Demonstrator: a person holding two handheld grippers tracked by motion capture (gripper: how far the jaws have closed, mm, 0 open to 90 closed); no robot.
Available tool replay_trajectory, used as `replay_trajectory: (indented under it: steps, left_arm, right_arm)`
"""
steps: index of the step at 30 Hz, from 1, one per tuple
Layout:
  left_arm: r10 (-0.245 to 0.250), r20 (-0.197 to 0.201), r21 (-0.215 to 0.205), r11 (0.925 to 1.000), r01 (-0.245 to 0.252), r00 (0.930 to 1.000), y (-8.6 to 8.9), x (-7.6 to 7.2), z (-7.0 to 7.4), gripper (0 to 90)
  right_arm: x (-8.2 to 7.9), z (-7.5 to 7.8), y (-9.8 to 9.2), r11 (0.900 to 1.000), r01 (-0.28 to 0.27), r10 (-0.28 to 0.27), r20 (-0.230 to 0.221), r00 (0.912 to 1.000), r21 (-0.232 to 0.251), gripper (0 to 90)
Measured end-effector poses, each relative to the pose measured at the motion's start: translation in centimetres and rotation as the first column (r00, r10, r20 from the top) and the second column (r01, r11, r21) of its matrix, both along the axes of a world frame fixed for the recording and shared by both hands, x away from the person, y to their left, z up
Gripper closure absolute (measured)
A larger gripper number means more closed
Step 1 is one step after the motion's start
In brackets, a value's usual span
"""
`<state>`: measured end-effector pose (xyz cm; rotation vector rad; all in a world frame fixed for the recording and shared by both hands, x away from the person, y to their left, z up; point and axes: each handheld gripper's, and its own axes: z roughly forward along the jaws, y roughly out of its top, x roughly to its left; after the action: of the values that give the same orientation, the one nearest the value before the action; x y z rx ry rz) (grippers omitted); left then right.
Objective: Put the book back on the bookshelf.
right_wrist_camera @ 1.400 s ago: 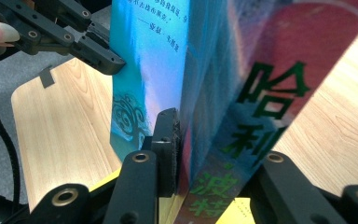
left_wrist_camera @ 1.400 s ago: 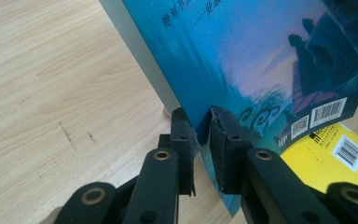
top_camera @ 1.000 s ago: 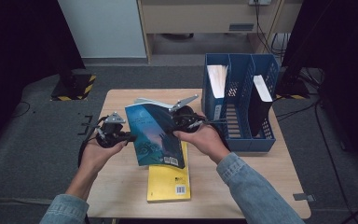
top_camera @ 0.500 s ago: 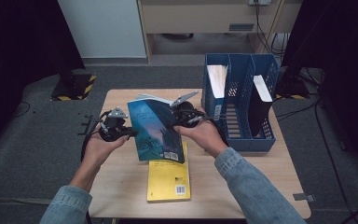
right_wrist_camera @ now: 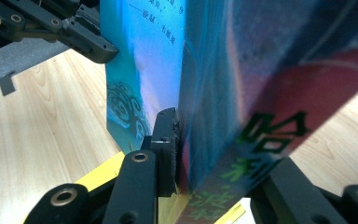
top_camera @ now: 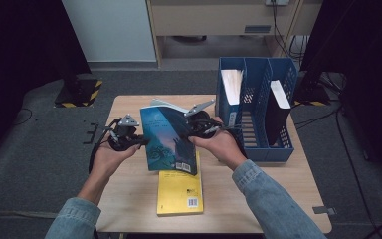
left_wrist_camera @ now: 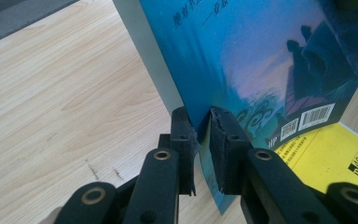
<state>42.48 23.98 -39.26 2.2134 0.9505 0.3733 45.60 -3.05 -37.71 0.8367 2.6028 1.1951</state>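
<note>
we hold the blue book (top_camera: 169, 139) upright above the desk (top_camera: 129, 189), over the yellow book (top_camera: 180, 191): our left claw (left_wrist_camera: 203, 140) pinches its cover edge, our right claw (right_wrist_camera: 186, 154) clamps the spine, probably to steady it for the blue file rack (top_camera: 256, 107).

Blue paperback book (top_camera: 168, 139), barcode on back cover, upright and tilted above the yellow book (top_camera: 181, 193).

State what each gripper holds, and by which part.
Both hold the blue book: the left gripper pinches its cover edge, the right gripper clamps its spine side.
</note>
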Motion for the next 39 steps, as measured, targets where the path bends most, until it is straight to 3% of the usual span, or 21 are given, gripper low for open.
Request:
replay_trajectory:
  steps: [8,16,27,34,39]
  left_arm:
    - [0.018,0.015,-0.028,0.9994,-0.018,0.9997,-0.1,-0.8,-0.2,79.5]
    - [0.01,0.023,-0.008,0.9999,-0.009,0.9997,-0.1,-2.1,0.1,79.5]
    - [0.02,0.046,-0.028,0.9994,-0.019,0.9988,-0.1,-4.2,0.0,79.6]
    - [0.007,0.048,-0.008,0.9999,-0.007,0.9988,-0.2,-4.6,0.2,79.5]
    - [0.011,0.047,-0.024,0.9997,-0.01,0.9988,0.0,-4.8,0.0,79.4]
  right_arm:
    - [-0.8,-0.1,-0.3,1.0,0.008,-0.008,-0.005,1.0,0.005,69.9]
    - [-1.8,0.1,-0.5,1.0,-0.014,0.014,-0.001,0.9999,0.008,68.6]
    - [-3.7,0.3,-0.6,1.0,-0.018,0.018,0.002,0.9998,0.011,67.2]
    - [-4.4,1.2,-0.4,0.999,-0.05,0.05,0.017,0.9986,0.021,65.2]
    - [-4.5,1.9,-0.1,0.997,-0.073,0.072,0.026,0.9971,0.024,63.8]
